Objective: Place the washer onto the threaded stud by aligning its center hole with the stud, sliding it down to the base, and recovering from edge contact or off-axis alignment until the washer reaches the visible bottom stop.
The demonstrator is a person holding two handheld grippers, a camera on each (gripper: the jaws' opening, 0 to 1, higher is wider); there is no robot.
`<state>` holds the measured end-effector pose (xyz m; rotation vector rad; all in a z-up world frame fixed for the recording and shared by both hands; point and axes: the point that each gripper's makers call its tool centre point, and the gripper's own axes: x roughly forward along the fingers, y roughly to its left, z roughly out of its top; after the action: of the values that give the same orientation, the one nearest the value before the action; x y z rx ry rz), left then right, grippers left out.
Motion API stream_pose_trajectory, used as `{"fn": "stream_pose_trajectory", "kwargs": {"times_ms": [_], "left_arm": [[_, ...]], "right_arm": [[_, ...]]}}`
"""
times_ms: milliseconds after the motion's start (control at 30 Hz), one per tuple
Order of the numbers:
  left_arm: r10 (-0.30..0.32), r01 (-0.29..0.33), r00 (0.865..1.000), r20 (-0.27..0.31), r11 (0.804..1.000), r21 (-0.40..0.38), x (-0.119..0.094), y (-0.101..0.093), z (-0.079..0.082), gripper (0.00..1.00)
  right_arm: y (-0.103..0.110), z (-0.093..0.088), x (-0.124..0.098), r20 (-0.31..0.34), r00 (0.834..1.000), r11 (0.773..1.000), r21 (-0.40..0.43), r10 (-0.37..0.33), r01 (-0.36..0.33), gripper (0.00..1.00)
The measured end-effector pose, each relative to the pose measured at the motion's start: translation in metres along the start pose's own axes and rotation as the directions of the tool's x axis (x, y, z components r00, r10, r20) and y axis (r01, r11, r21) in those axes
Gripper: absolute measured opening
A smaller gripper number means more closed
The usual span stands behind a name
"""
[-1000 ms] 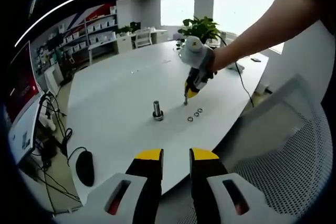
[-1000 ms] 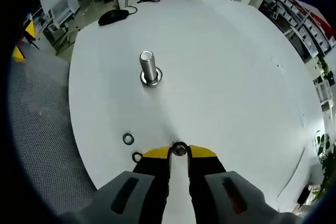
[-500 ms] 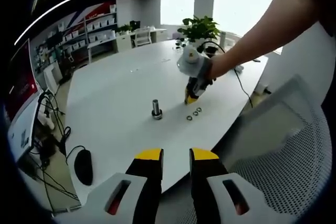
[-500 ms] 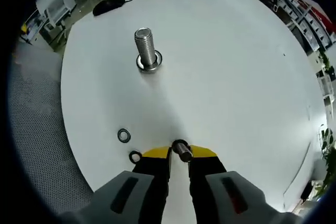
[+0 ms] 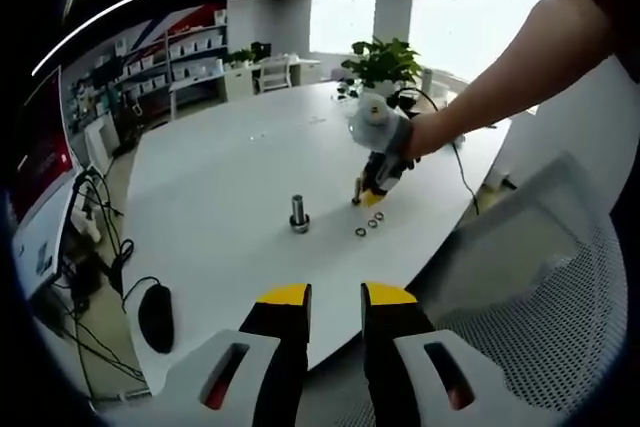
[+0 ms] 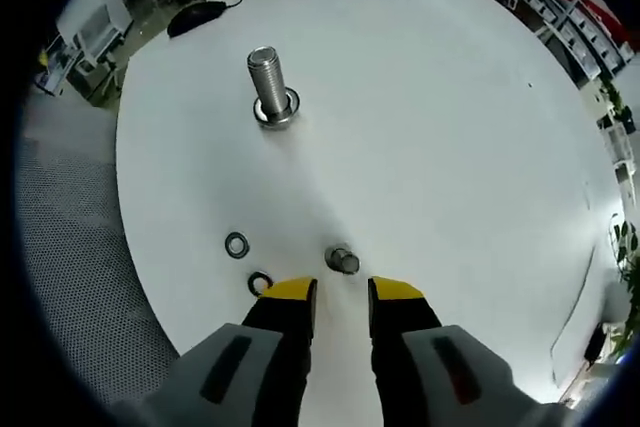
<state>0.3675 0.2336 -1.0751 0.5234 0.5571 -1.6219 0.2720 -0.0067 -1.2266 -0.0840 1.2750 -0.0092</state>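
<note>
Right claw (image 6: pixel 342 290) is held with jaws apart above a small nut-like piece (image 6: pixel 342 260) on the worktop (image 6: pixel 450 147); two washers (image 6: pixel 237 244) lie beside, the threaded stud (image 6: pixel 268 82) farther off. Left claw (image 5: pixel 335 295) is kept apart, empty, presumably clear.

In the left gripper view the 2 washers (image 5: pixel 367 226) near the table's (image 5: pixel 220 187) edge are too small to tell apart from the piece under the right gripper (image 5: pixel 372 183), whose jaw gap is unreadable.
</note>
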Motion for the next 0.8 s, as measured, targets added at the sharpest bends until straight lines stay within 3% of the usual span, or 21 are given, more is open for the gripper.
{"fn": "stream_pose_trajectory", "kwargs": {"times_ms": [67, 133, 267, 400, 467, 533, 667, 800], "left_arm": [[0.0, 0.0, 1.0, -0.002, 1.0, -0.002, 0.0, 0.001, -0.001, 0.18], [-0.001, 0.001, 1.0, 0.001, 1.0, -0.002, 0.001, 0.002, -0.001, 0.18], [-0.007, 0.007, 1.0, 0.004, 1.0, -0.003, 0.001, 0.002, -0.001, 0.18], [-0.011, 0.011, 1.0, 0.009, 1.0, -0.004, 0.001, 0.002, -0.002, 0.18], [-0.01, 0.01, 1.0, 0.009, 1.0, -0.002, 0.001, 0.003, -0.002, 0.18], [-0.009, 0.009, 1.0, 0.008, 1.0, -0.001, 0.0, 0.003, -0.003, 0.18], [-0.007, 0.007, 1.0, 0.008, 1.0, 0.002, 0.001, 0.004, -0.004, 0.18], [-0.006, 0.005, 1.0, 0.013, 1.0, 0.003, 0.001, 0.004, -0.003, 0.18]], "right_arm": [[0.008, -0.001, 0.001, 0.025, 0.999, 0.999, -0.012, 0.034, -0.034, 0.26], [0.006, -0.008, 0.008, 0.012, 0.999, 0.998, -0.023, 0.05, -0.05, 0.26], [0.028, -0.016, 0.0, 0.007, 0.996, 0.995, -0.03, 0.094, -0.093, 0.26], [0.035, -0.017, -0.001, 0.008, 0.994, 0.993, -0.039, 0.11, -0.11, 0.26], [0.033, -0.013, 0.008, 0.004, 0.994, 0.992, -0.064, 0.11, -0.11, 0.26], [0.041, -0.013, 0.0, 0.006, 0.994, 0.992, -0.074, 0.107, -0.106, 0.26], [0.036, -0.015, 0.013, -0.038, 0.994, 0.988, -0.113, 0.102, -0.106, 0.25], [0.039, -0.018, 0.008, -0.063, 0.993, 0.978, -0.177, 0.096, -0.106, 0.23]]}}
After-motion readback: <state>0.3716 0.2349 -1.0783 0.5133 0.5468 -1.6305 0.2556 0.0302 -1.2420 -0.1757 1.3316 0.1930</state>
